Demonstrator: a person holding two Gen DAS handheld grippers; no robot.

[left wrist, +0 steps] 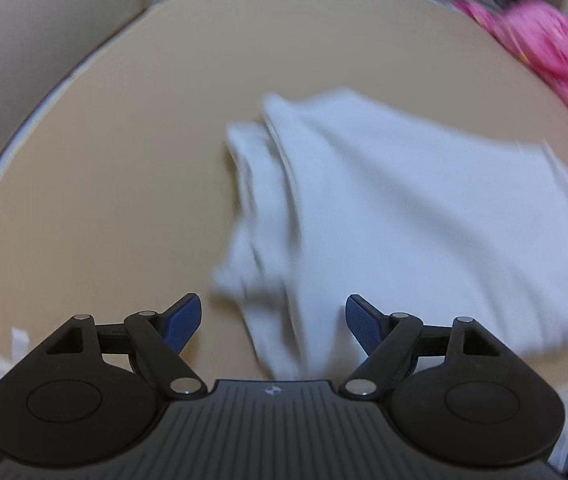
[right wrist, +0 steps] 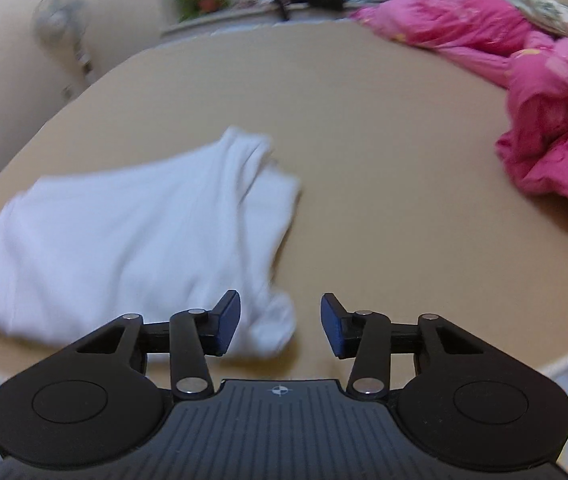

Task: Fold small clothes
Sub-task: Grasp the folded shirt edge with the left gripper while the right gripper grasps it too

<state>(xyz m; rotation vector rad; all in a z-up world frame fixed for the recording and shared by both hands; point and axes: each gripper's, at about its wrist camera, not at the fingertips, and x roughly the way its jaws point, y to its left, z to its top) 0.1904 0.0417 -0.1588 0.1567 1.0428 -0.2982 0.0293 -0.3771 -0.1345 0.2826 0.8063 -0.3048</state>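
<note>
Left wrist view, largest first: tan surface (left wrist: 163, 120) across most of the frame, blurred. White garment (left wrist: 404, 220) flat on it, filling centre and right, already folded at least once by the look of the doubled layers. Long axis from upper centre down to the lower edge of the frame. Bunched, creased edge along its left side, dropping straight toward the gap between the jaws. Pink quilt (left wrist: 556, 48) in the upper right corner, apart from the garment. Left gripper (left wrist: 272, 304) at the bottom, jaws spread wide, nothing pinched. Creased edge seen in the gap, but no pad pressing on it.

Right wrist view, same order: surface (right wrist: 364, 140) bare through centre and right. Garment (right wrist: 123, 232) over the left half, its right-hand edge slanting from upper centre down to a rumpled corner at lower centre. Pink quilt (right wrist: 556, 128) heaped at right, well apart from the white cloth. Right gripper (right wrist: 279, 300) at the bottom, jaws parted to a middling width and empty. Rumpled corner just beside the left-hand finger, partly behind it. Gap itself mostly over bare surface.

Judged from this: one gripper at each side edge, so likely set for another fold across the short way or along the long axis. Left better lined up, with the edge already between its jaws. Right needing a small shift toward frame left to straddle the corner before closing. Height above the cloth hard to tell through the blur.
</note>
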